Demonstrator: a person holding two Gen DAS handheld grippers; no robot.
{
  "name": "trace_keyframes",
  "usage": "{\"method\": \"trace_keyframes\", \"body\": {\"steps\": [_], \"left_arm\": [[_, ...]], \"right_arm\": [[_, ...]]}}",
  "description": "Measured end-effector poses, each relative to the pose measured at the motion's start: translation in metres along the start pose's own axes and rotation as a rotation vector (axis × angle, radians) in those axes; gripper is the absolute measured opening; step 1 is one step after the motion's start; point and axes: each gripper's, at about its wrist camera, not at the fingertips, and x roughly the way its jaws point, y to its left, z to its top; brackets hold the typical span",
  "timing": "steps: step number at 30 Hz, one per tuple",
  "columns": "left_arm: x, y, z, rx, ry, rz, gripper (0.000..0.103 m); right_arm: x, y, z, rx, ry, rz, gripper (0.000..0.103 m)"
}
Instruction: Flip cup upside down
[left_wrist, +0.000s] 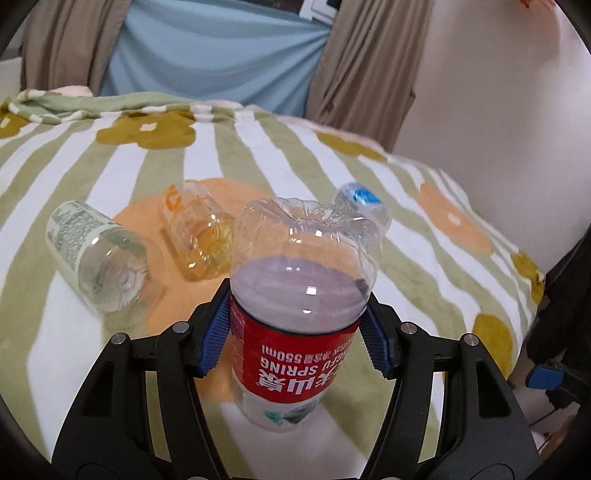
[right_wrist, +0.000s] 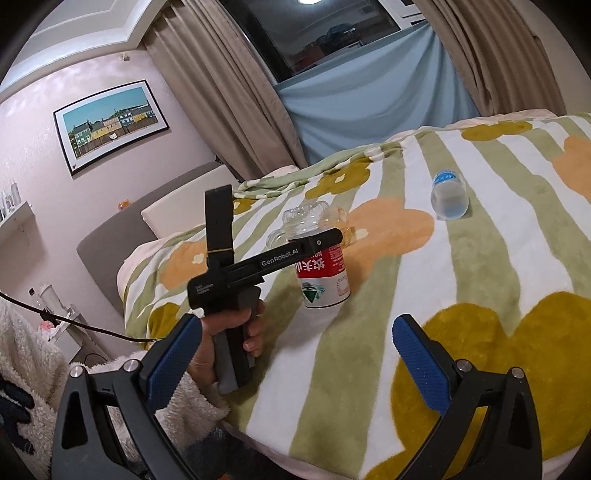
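Observation:
A clear plastic bottle with a red label (left_wrist: 301, 291) stands inverted, base up and neck down, on the striped blanket (left_wrist: 424, 266). My left gripper (left_wrist: 297, 332) is shut on it, blue pads pressing both sides at the label's top edge. In the right wrist view the same bottle (right_wrist: 319, 262) shows upside down, held by the left gripper (right_wrist: 317, 242) in a person's hand. My right gripper (right_wrist: 295, 354) is open and empty, hovering over the blanket's near edge (right_wrist: 369, 369), well short of the bottle.
Three other bottles lie on their sides behind: a green-labelled one (left_wrist: 96, 254), a yellowish one (left_wrist: 195, 236), and a blue-labelled one (left_wrist: 364, 205), the last also in the right wrist view (right_wrist: 448, 195). Curtains (left_wrist: 354, 62) hang behind the bed.

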Motion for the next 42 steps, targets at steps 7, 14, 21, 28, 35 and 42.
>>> {"method": "trace_keyframes", "body": {"steps": [7, 14, 21, 28, 35, 42], "left_arm": [[-0.003, -0.009, -0.010, 0.055, 0.095, 0.050, 0.059], [-0.001, -0.008, -0.009, 0.053, 0.122, 0.096, 0.093], [-0.015, -0.008, -0.010, 0.071, 0.106, 0.117, 0.103], [-0.075, 0.000, 0.002, 0.044, 0.034, 0.089, 0.103], [-0.173, -0.014, 0.030, 0.111, -0.151, 0.232, 0.103], [-0.239, -0.014, 0.019, 0.080, -0.297, 0.351, 0.103]], "right_arm": [[0.010, 0.007, -0.001, -0.042, 0.018, -0.026, 0.103], [0.012, 0.006, 0.000, -0.030, 0.011, -0.037, 0.103], [0.010, 0.007, 0.001, -0.027, 0.004, -0.060, 0.103], [-0.001, 0.026, 0.017, -0.076, -0.033, -0.117, 0.103], [-0.021, 0.069, 0.069, -0.218, -0.159, -0.321, 0.103], [-0.020, 0.109, 0.089, -0.306, -0.278, -0.570, 0.103]]}}
